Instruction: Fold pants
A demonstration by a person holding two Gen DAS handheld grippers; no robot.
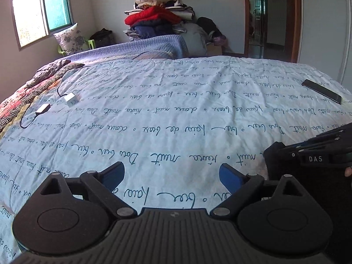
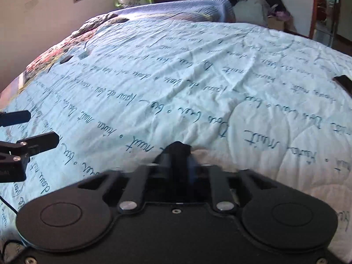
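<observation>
Your right gripper (image 2: 176,151) fingers are pinched on the black pants (image 2: 178,148); left gripper (image 1: 171,173) fingers are open and empty. Early step, I'd judge: spread the pants flat on the bed (image 1: 176,110) next.

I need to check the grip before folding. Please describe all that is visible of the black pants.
Only a small part of the black pants shows: a dark, soft, bunched tip of cloth pinched between the fingers of the shut right gripper, above the light printed quilt. In the left wrist view more black fabric hangs beside that gripper. The rest is hidden.
</observation>
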